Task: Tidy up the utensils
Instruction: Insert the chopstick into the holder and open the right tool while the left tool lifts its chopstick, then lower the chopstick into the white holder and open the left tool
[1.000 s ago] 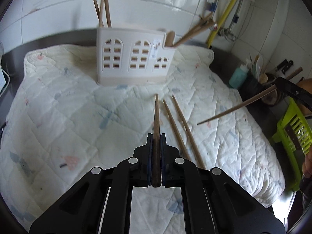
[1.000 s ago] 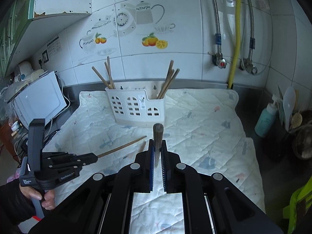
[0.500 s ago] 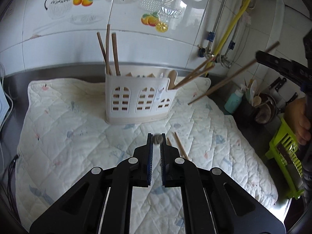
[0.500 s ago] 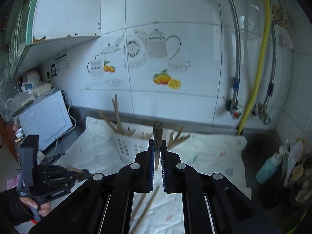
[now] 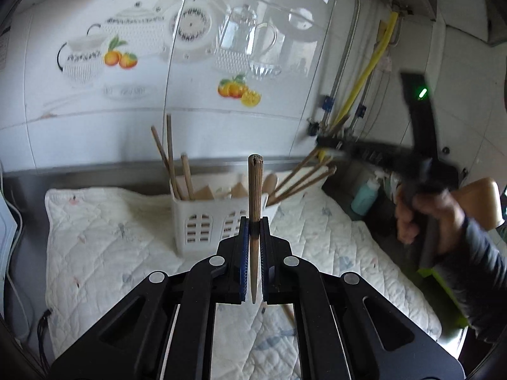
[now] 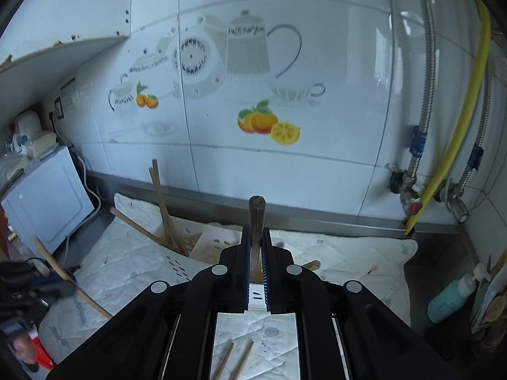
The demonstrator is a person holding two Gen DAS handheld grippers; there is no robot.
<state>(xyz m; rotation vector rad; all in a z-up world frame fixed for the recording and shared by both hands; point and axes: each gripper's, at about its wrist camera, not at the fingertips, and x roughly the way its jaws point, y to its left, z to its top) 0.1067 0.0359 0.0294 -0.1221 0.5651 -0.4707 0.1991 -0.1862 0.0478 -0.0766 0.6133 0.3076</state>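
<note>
Step in hand, carry: left gripper point(image 5: 253, 231) and right gripper point(image 6: 256, 237) each clamp a chopstick point(image 5: 254, 190) upright, holder point(image 5: 202, 221) at 12 o'clock; next, tip ends down into a compartment.

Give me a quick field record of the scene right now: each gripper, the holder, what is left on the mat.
left gripper: shut on a chopstick, blunt end up
right gripper: shut on a second chopstick
holder: white, upright on the quilted mat, chopsticks leaning in its left and right ends
loose chopsticks: two still flat on the mat, seen below the right gripper
teal bottle: off the mat, at the right
</note>
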